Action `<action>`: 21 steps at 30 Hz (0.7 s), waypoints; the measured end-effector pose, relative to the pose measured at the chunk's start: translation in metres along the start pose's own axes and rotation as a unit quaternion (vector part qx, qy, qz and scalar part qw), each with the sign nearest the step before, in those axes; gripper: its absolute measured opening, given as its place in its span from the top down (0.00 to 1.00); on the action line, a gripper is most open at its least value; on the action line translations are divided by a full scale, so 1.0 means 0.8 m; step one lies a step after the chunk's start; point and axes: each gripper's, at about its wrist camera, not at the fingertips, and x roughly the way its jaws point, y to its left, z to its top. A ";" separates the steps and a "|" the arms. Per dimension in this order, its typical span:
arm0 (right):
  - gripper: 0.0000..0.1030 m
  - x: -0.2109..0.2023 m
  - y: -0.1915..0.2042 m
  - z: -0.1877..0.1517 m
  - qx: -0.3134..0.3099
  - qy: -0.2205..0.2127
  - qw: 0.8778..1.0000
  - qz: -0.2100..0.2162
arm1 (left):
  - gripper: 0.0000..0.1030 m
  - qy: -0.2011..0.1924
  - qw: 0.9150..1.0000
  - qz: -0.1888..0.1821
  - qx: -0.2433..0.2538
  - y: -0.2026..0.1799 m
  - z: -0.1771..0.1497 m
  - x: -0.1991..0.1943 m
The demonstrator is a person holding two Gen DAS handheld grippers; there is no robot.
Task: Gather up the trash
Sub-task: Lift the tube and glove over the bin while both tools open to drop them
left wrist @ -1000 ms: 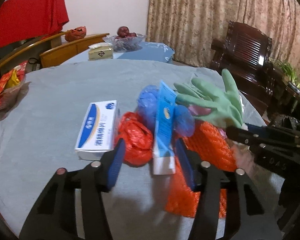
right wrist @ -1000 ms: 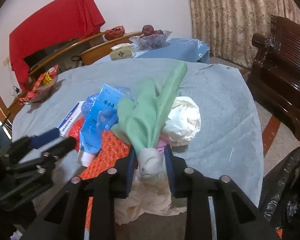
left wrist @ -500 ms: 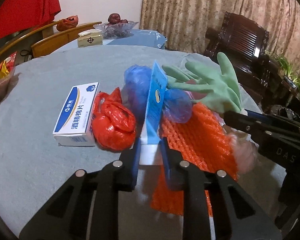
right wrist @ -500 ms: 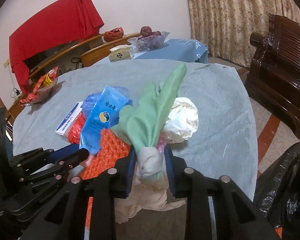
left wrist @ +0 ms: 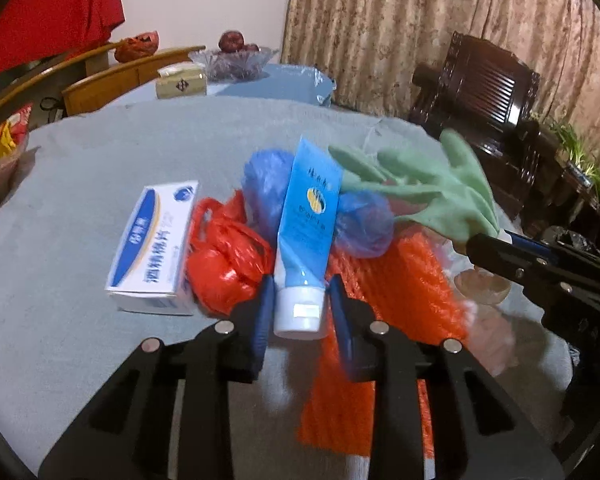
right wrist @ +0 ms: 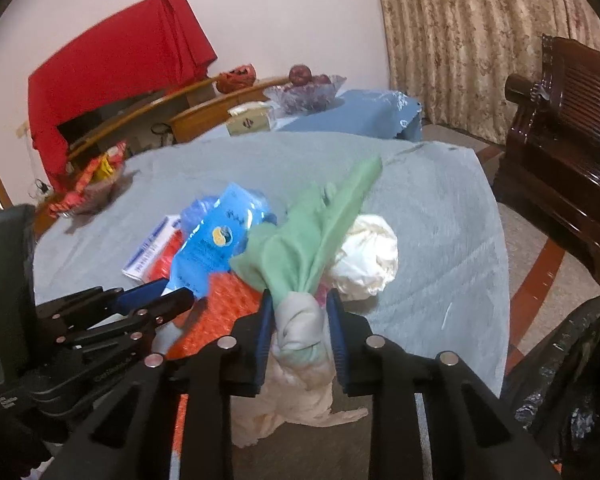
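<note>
A blue tube with a white cap leans on a trash pile on the grey table. My left gripper has the cap between its jaws, which are opening; a thin gap shows on the right side. My right gripper is shut on the knotted cuff of a green glove, its jaws closing further. The glove's fingers stick up over the pile. In the pile lie a red bag, a blue bag, orange netting and a white box.
A white crumpled wad lies beside the glove, and a pale plastic bag lies under the right jaws. A black trash bag sits low at the right table edge. A snack basket stands far left, a dark wooden chair at right.
My left jaws came in from wide apart around the tube's cap end, then eased slightly. The right gripper kept its hold on the glove cuff.
</note>
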 end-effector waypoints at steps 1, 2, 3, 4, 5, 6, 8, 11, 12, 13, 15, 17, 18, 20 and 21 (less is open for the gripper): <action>0.75 -0.006 0.000 0.002 0.003 -0.004 1.000 0.006 | 0.73 -0.004 1.000 -0.001 -0.001 0.001 0.001 -0.006; 0.75 -0.009 0.000 0.004 0.006 -0.006 1.000 0.010 | 0.73 -0.009 1.000 -0.002 -0.002 0.002 0.003 -0.015; 0.75 -0.014 -0.001 0.006 0.012 -0.010 1.000 0.017 | 0.73 -0.012 1.000 -0.003 -0.003 0.002 0.005 -0.020; 0.75 -0.019 -0.002 0.007 0.016 -0.012 1.000 0.021 | 0.73 -0.016 1.000 -0.005 -0.004 0.002 0.008 -0.028; 0.75 -0.022 -0.002 0.009 0.019 -0.015 0.999 0.023 | 0.73 -0.021 1.000 -0.005 -0.004 0.001 0.010 -0.035; 0.75 -0.027 -0.002 0.010 0.020 -0.017 0.999 0.026 | 0.73 -0.026 1.000 -0.006 -0.004 -0.001 0.013 -0.043; 0.75 -0.037 -0.002 0.014 0.022 -0.023 0.999 0.031 | 0.73 -0.034 0.999 -0.010 -0.005 -0.003 0.017 -0.055; 0.75 -0.050 0.000 0.020 0.021 -0.032 0.999 0.035 | 0.74 -0.047 0.999 -0.020 -0.008 -0.008 0.023 -0.073; 0.75 -0.056 0.001 0.022 0.020 -0.036 0.998 0.035 | 0.74 -0.050 0.998 -0.022 -0.007 -0.010 0.024 -0.077; 0.75 -0.060 0.002 0.023 0.020 -0.039 0.998 0.036 | 0.74 -0.056 0.998 -0.025 -0.006 -0.013 0.026 -0.082; 0.75 -0.070 0.003 0.027 0.019 -0.047 0.998 0.035 | 0.74 -0.062 0.998 -0.031 -0.007 -0.017 0.028 -0.089; 0.75 -0.079 0.005 0.030 0.017 -0.053 0.998 0.033 | 0.74 -0.068 0.997 -0.035 -0.006 -0.022 0.032 -0.096; 0.75 -0.083 0.006 0.030 0.015 -0.056 0.998 0.031 | 0.74 -0.071 0.997 -0.037 -0.005 -0.024 0.033 -0.099; 0.75 -0.092 0.006 0.032 0.012 -0.061 0.998 0.024 | 0.74 -0.077 0.996 -0.039 -0.002 -0.029 0.033 -0.105; 0.75 -0.096 0.005 0.033 0.011 -0.063 0.998 0.022 | 0.74 -0.079 0.996 -0.041 0.000 -0.031 0.034 -0.108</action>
